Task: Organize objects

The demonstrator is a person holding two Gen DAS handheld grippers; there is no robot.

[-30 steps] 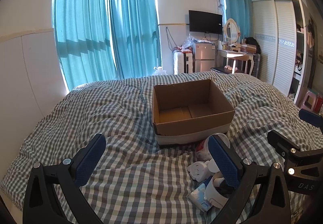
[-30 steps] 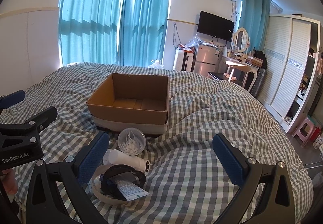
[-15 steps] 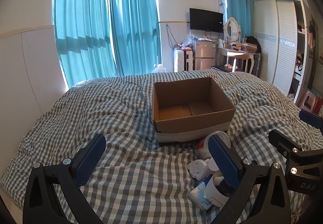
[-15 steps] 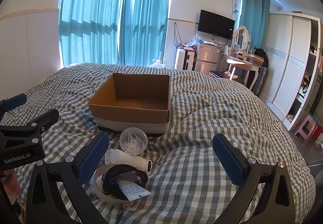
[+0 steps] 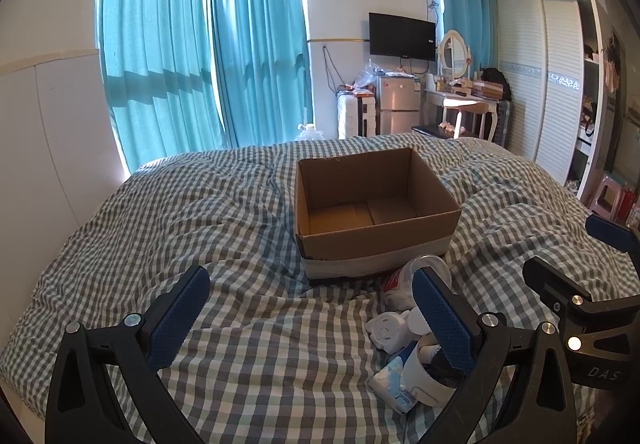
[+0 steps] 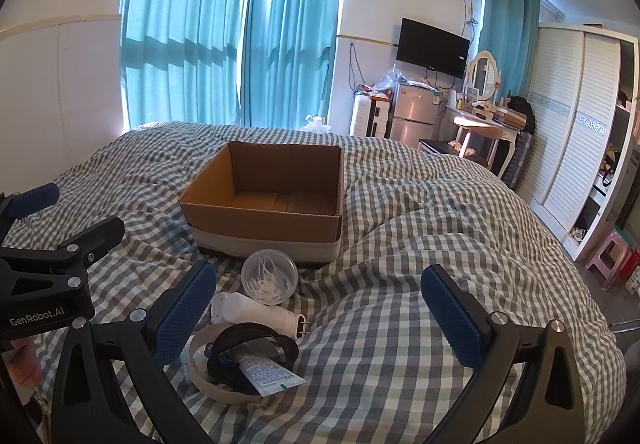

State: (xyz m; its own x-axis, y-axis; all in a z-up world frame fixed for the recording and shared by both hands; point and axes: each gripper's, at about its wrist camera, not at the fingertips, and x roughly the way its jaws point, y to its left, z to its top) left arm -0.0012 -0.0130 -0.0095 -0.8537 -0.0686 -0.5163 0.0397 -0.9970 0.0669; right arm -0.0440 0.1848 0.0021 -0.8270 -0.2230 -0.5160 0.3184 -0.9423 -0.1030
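An open, empty cardboard box (image 5: pixel 376 203) (image 6: pixel 268 199) sits on the checked bed. In front of it lies a small pile: a clear round tub of white sticks (image 6: pixel 270 276), a white bottle (image 6: pixel 256 314) on its side, a beige ring with a black band (image 6: pixel 248 356) and a tube (image 6: pixel 272 374). The pile also shows in the left wrist view (image 5: pixel 404 336), partly behind the right finger. My left gripper (image 5: pixel 312 320) is open and empty, left of the pile. My right gripper (image 6: pixel 320 316) is open and empty, just right of the pile.
The grey checked duvet (image 5: pixel 200 228) covers the whole bed, with folds. A white wall panel (image 5: pixel 52 131) runs along the left. Beyond the bed stand a small fridge (image 6: pixel 412 115), a dressing table (image 6: pixel 480 123) and a white wardrobe (image 6: pixel 576 131).
Both views have shifted slightly; the box and pile sit a little lower and nearer in the frames. Both grippers stay open and empty.
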